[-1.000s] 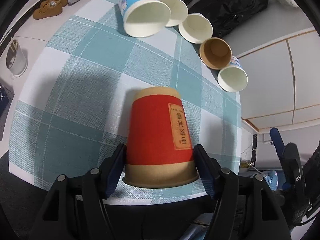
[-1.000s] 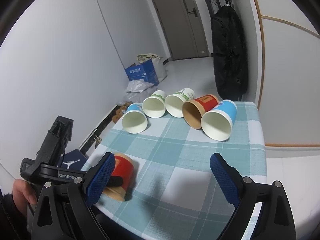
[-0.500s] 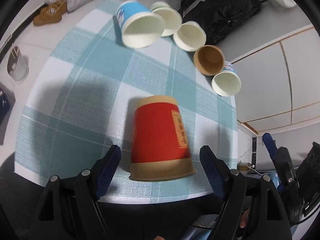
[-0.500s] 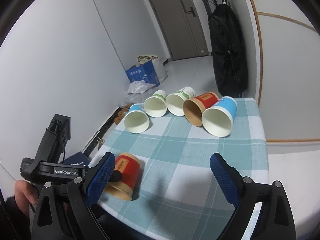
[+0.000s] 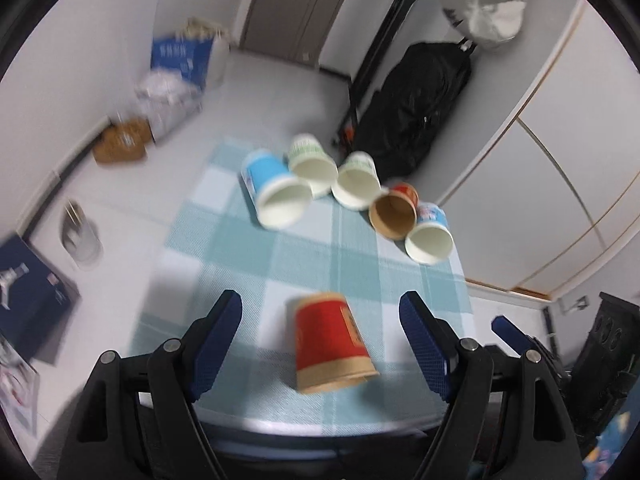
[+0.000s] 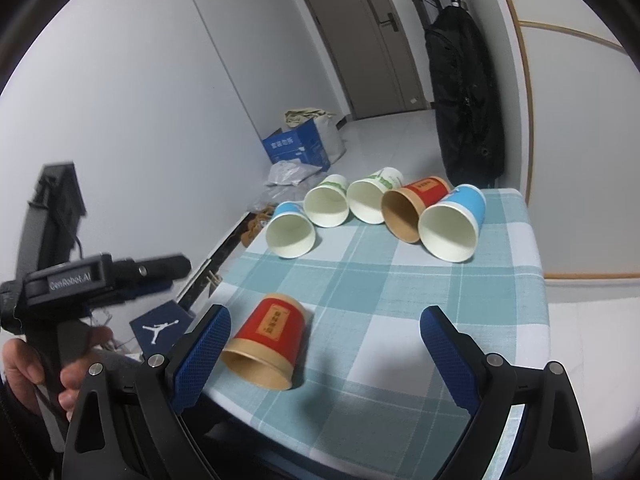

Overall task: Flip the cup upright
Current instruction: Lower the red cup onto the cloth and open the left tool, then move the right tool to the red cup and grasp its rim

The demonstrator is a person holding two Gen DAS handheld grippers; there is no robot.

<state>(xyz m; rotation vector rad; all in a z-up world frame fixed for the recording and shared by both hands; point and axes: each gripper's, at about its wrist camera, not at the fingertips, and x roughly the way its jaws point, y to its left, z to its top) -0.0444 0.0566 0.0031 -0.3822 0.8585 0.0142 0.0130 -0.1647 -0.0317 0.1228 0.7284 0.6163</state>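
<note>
The red paper cup with the kraft-brown rim band and base [image 6: 269, 339] lies on its side near the front edge of the table under the teal-and-white checked cloth [image 6: 400, 300], its open mouth turned toward me and its closed base pointing toward the far row of cups; in my left view it [image 5: 330, 340] sits between my fingers but touches neither. My left gripper [image 5: 320, 344] has its jaws spread wide, well clear of the cup's walls, and holds nothing. My right gripper [image 6: 322, 354] is likewise wide apart and empty; its left pad looks close to the cup's rim, though I cannot tell whether they touch. Beyond the red cup, at the far end of the cloth, five more paper cups lie tipped over in a rough row: a blue one [image 6: 291, 232], two white ones with green print [image 6: 326, 202], [image 6: 372, 198], a second red one with a brown inside [image 6: 412, 208], and a larger blue one [image 6: 452, 228]. By my reckoning nothing of the flipping is done for any cup in view. The near red one remains to be gripped across its wall, rotated base-down and set standing.
</note>
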